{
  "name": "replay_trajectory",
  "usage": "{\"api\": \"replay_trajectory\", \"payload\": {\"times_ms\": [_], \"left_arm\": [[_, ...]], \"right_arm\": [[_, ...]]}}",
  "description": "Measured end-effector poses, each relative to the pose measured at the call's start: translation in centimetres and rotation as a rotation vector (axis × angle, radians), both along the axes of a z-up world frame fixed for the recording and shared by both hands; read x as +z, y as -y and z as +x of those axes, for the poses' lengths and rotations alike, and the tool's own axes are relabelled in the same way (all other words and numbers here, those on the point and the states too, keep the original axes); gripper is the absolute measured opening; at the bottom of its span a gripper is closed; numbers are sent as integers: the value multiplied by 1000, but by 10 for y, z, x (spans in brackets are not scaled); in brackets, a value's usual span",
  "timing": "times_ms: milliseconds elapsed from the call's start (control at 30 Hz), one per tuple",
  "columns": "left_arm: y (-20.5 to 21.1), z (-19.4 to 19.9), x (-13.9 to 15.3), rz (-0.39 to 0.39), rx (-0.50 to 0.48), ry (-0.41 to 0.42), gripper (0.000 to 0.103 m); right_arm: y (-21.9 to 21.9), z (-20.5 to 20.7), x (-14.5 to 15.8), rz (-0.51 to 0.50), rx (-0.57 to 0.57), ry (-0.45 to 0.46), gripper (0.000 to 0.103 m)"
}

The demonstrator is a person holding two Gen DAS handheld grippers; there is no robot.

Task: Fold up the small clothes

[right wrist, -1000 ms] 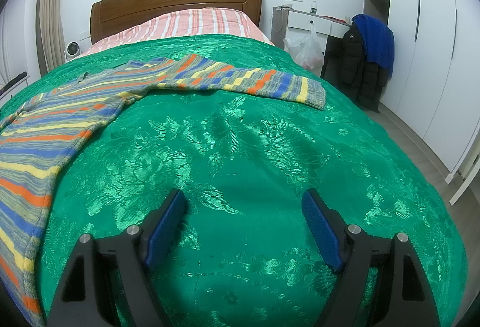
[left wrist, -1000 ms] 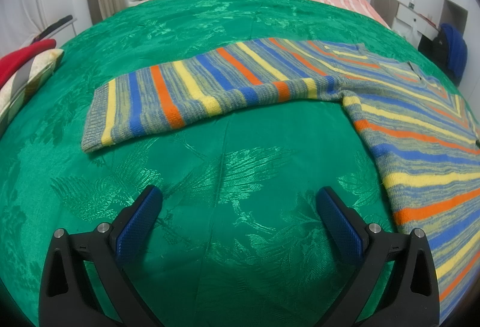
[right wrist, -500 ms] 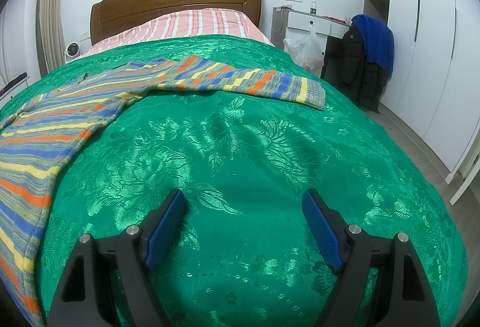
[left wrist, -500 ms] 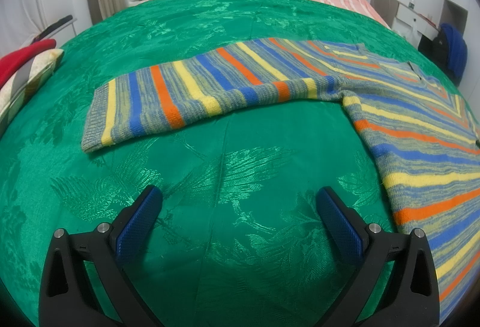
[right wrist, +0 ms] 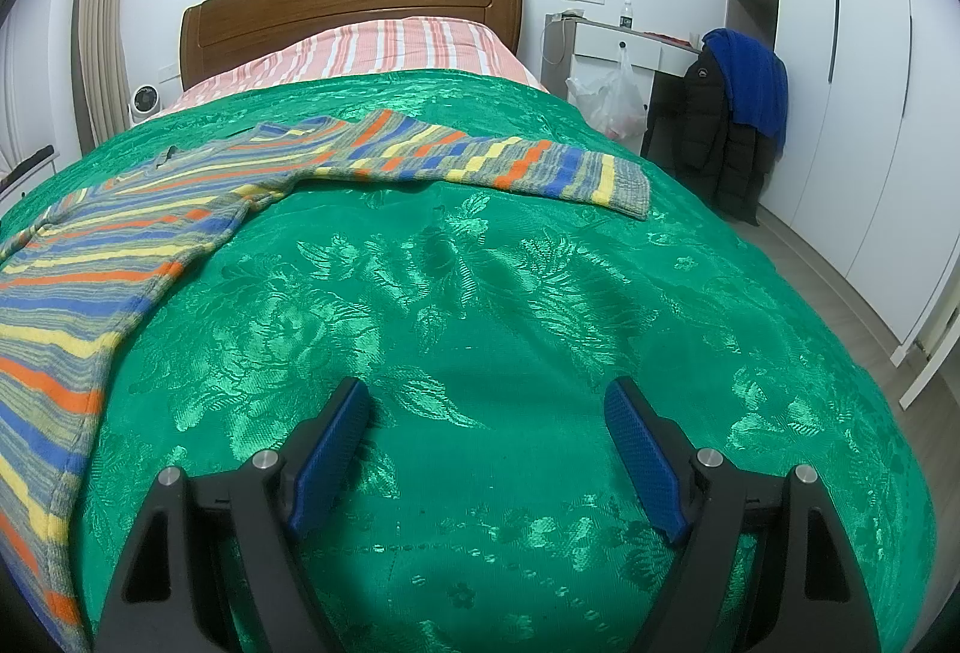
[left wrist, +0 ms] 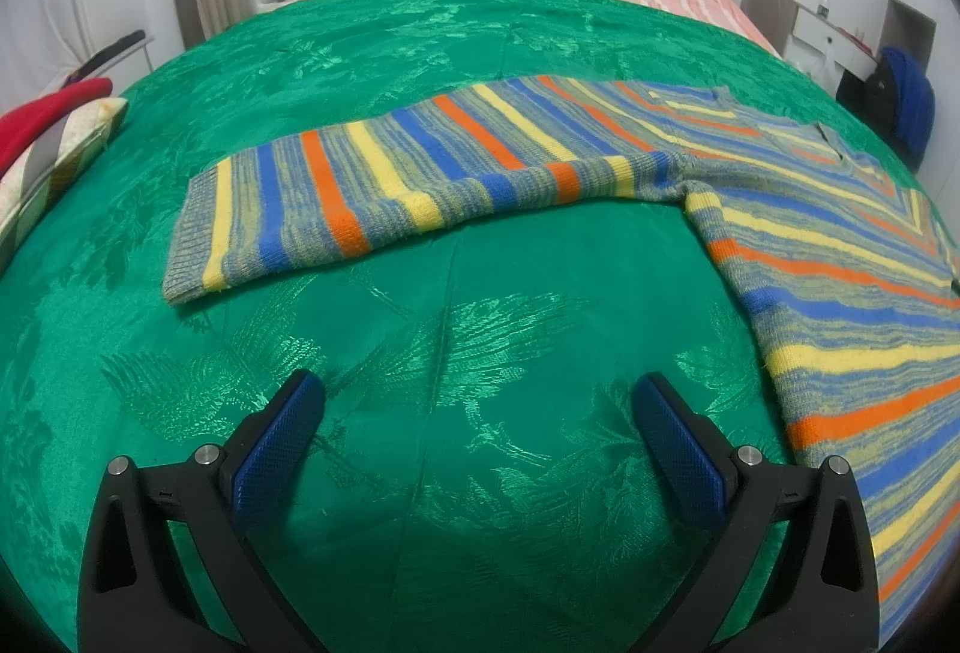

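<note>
sweater (left wrist: 810, 257): body cut by right edge | hem cut lower left, right view

White walls, wooden headboard (right wrist: 351, 2), green bedspread (right wrist: 510, 293), white wardrobe (right wrist: 840, 83), white desk (right wrist: 624, 41), beige curtain (right wrist: 99, 41)

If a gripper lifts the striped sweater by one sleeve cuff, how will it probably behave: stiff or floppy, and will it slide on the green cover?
The striped sweater is a soft knit lying flat and draped, so it will probably hang limp from the sleeve cuff. The green cover looks glossy, so the body may drag and slide along. It seems light.
</note>
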State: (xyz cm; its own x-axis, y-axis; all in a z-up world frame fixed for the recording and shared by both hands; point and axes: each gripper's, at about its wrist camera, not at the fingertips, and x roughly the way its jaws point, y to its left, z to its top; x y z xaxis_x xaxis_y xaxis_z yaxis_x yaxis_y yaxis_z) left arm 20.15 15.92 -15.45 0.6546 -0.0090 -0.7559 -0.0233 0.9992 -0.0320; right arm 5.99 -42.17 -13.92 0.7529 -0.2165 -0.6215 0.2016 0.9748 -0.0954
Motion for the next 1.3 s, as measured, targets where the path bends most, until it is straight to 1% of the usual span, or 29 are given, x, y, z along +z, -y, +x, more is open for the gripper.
{"api": "replay_trajectory", "payload": {"times_ms": [1300], "left_arm": [[0,0,0,-1,0,0,103]], "right_arm": [[3,1,1,-2,-10,1,81]]}}
